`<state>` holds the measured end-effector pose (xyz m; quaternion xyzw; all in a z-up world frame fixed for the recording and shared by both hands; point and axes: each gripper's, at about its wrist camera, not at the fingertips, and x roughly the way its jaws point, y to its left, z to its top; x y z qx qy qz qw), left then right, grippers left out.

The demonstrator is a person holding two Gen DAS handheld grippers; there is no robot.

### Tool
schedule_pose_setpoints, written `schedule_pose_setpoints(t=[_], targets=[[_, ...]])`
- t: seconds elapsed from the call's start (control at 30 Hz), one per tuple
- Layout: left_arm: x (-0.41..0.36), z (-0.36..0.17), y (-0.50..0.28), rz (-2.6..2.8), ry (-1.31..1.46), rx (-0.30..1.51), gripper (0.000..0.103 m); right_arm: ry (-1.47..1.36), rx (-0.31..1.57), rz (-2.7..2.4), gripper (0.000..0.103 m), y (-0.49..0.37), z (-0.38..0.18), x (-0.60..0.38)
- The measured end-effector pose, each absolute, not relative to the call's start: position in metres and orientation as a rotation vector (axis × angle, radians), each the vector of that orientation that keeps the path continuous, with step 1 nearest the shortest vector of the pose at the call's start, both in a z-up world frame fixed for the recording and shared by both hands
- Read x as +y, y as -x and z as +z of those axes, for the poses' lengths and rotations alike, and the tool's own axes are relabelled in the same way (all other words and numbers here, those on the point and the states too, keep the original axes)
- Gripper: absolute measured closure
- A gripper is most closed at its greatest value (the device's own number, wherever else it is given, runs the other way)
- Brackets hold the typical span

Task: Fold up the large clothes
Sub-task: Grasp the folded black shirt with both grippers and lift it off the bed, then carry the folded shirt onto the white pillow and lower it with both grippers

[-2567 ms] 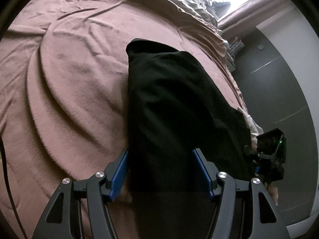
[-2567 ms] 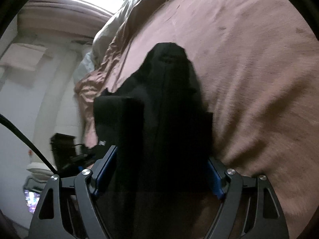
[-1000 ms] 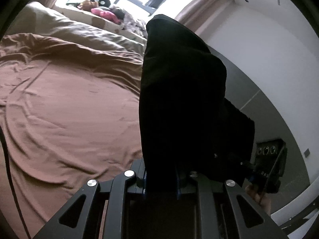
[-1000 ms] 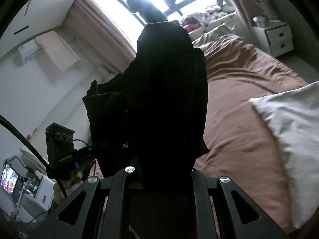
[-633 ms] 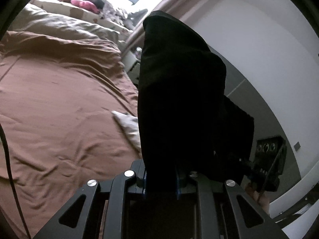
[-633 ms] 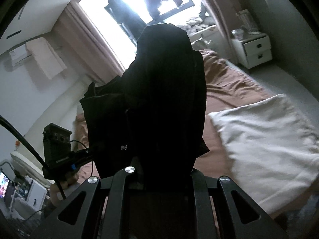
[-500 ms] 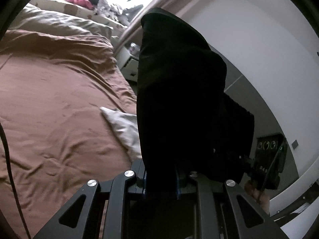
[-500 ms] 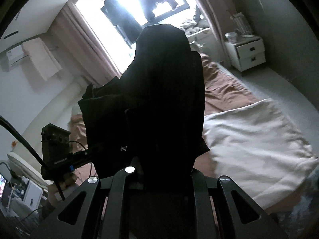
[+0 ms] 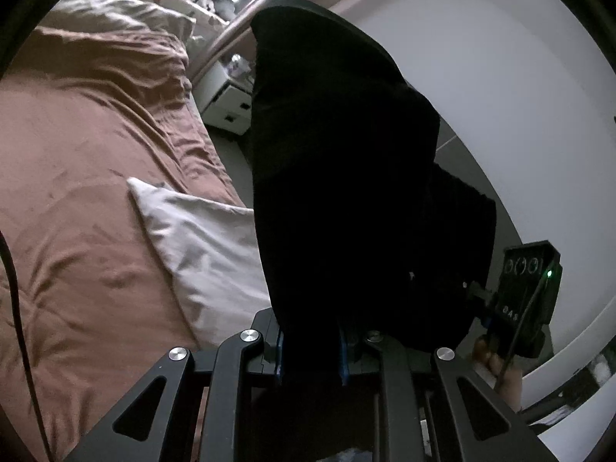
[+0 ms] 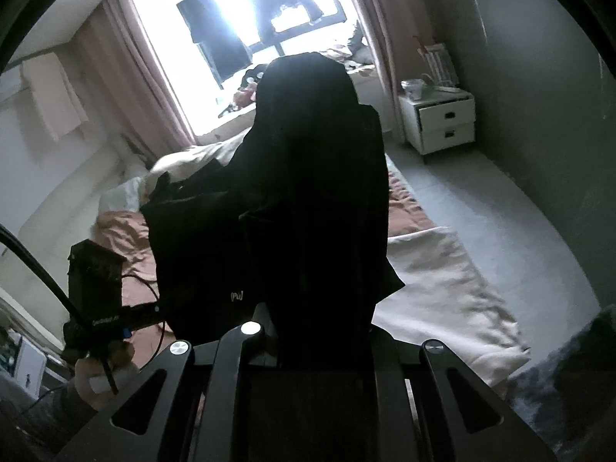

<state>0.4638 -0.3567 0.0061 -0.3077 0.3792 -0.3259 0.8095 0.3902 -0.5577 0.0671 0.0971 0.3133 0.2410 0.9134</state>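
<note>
A folded black garment (image 9: pixel 338 177) stands up out of my left gripper (image 9: pixel 311 346), whose blue pads are pinched on its lower edge. The same black garment (image 10: pixel 315 192) fills the middle of the right wrist view, and my right gripper (image 10: pixel 319 331) is shut on it; the cloth hides its pads. The garment hangs in the air between the two grippers, above the brown bed (image 9: pixel 84 177). The other gripper shows at the edge of each view, held in a hand (image 10: pixel 100 369).
A pale pillow (image 9: pixel 204 246) lies at the bed's near edge, also seen as the pillow (image 10: pixel 442 288) under the garment. A white nightstand (image 10: pixel 439 119) stands by the grey floor (image 10: pixel 500 208). A bright window (image 10: pixel 246 19) with curtains is at the back.
Both grippers have swung sideways off the bed with the garment still held; the pillow, floor and nightstand have come into view. The grips have not changed.
</note>
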Motion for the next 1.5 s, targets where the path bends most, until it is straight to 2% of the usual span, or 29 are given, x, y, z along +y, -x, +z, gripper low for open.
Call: schedule_pose_setpoints(t=[0.33,0.63,0.77,0.83,0.9,0.97,1.07,1.13,1.5], targets=[[-0.394,-0.034,-0.494,-0.69,0.714,0.87,0.083,-0.13,0.734,0.432,0.091,-0.43,0.075,-0.528],[-0.395,-0.097,-0.539,-0.644,0.763,0.977,0.082,-0.156,0.845,0.316,0.088,-0.484,0.023,-0.488],[-0.399,-0.118,-0.554,-0.625,0.733,1.037,0.081,-0.178,0.916,0.198,0.077,-0.502,0.012,-0.475],[-0.403,-0.127,-0.559,-0.614,0.708,1.073,0.077,-0.145,0.904,0.13,0.063,-0.499,0.016,-0.468],[-0.404,-0.135,-0.561,-0.607,0.693,1.109,0.073,-0.138,0.851,0.088,0.038,-0.49,0.035,-0.466],[-0.401,-0.141,-0.562,-0.606,0.691,1.117,0.062,-0.167,0.799,0.067,0.022,-0.472,0.052,-0.471],[-0.394,-0.136,-0.564,-0.613,0.686,1.079,0.051,-0.224,0.748,0.031,0.022,-0.43,0.073,-0.481],[-0.389,-0.131,-0.564,-0.621,0.679,1.069,0.048,-0.263,0.717,0.029,0.022,-0.395,0.076,-0.483],[-0.371,-0.124,-0.559,-0.597,0.558,1.033,0.048,-0.603,0.725,0.002,0.022,-0.244,-0.012,-0.528]])
